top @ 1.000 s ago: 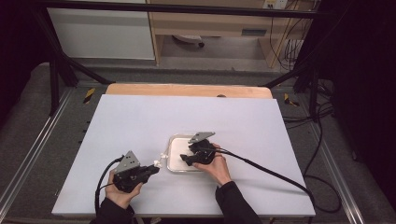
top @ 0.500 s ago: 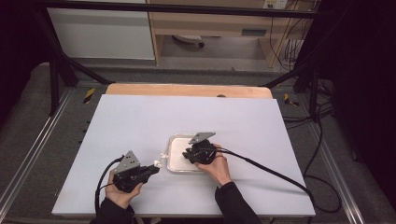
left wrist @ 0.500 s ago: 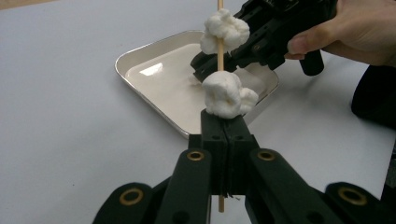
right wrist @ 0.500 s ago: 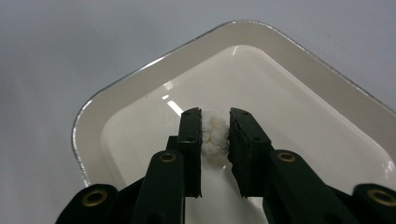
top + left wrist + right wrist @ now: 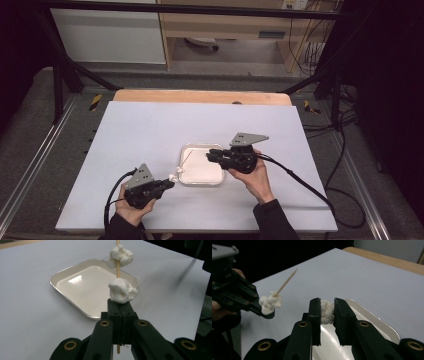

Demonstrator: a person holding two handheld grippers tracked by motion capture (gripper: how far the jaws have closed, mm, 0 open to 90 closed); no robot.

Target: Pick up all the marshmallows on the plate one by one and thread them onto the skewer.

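Note:
My left gripper [image 5: 120, 302] is shut on a thin wooden skewer [image 5: 117, 267] that carries two white marshmallow pieces [image 5: 121, 290]. In the high view this gripper [image 5: 169, 184] sits at the front left, with the skewer [image 5: 186, 159] slanting over the tray's left edge. My right gripper [image 5: 327, 301] has just been closing and is shut on another white marshmallow piece [image 5: 327, 312]. In the high view it [image 5: 211, 155] hovers over the right side of the shallow white tray [image 5: 200, 180]. The skewer tip [image 5: 287, 281] points up to its left.
The tray [image 5: 75, 275] lies on a white table sheet [image 5: 150, 130] with open surface on all sides. A wooden board edge [image 5: 200, 96] runs along the back. Each gripper trails a black cable [image 5: 300, 180] toward the table's front.
My right gripper has lifted out of the tray and shifted right with the white piece between its jaws. The left gripper and skewer have stayed put.

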